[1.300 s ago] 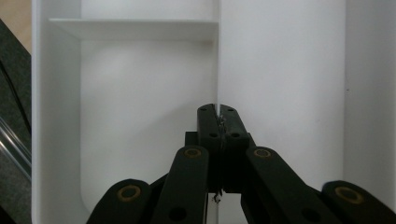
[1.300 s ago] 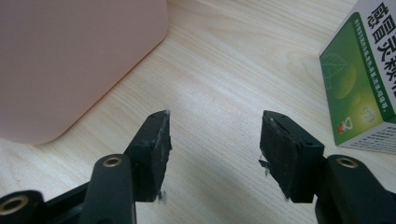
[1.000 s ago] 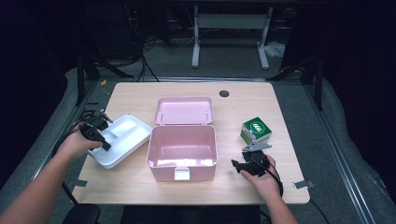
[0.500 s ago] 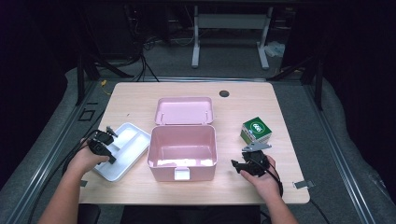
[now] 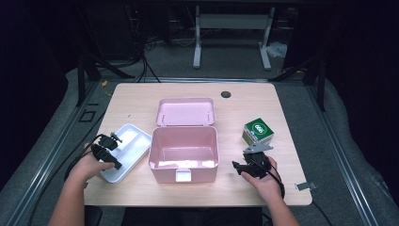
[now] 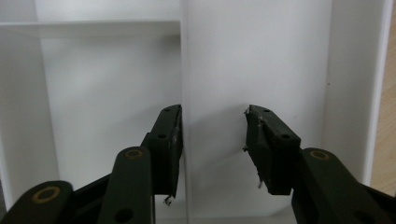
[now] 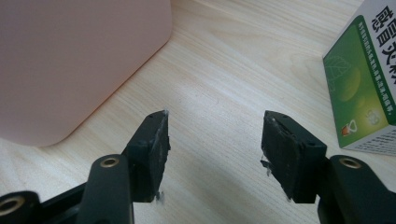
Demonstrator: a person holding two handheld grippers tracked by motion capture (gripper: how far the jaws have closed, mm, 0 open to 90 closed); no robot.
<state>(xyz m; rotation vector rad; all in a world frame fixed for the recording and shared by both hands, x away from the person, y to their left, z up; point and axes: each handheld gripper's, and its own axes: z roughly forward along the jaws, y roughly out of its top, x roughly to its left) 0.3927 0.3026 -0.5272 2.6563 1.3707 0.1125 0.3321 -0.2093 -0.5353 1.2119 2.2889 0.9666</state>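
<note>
White plastic tray [image 5: 134, 141], smooth with a thin divider wall, lies on the wood surface [image 5: 141, 101] just left of the open pink box [image 5: 184, 149]. Left tongs [image 6: 213, 135] just opened astride the divider, gripping nothing; lift straight up to avoid dragging it. Right tongs [image 7: 215, 142] stand apart, empty, near the glossy green carton [image 7: 362, 88].

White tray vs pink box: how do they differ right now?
The white tray is shallow and split by dividers; the pink box is deep, one open cavity. The tray has no lid; the box's lid stands open behind it. The left gripper hangs open over the tray; the box is untouched. Both sit empty on the table.
</note>
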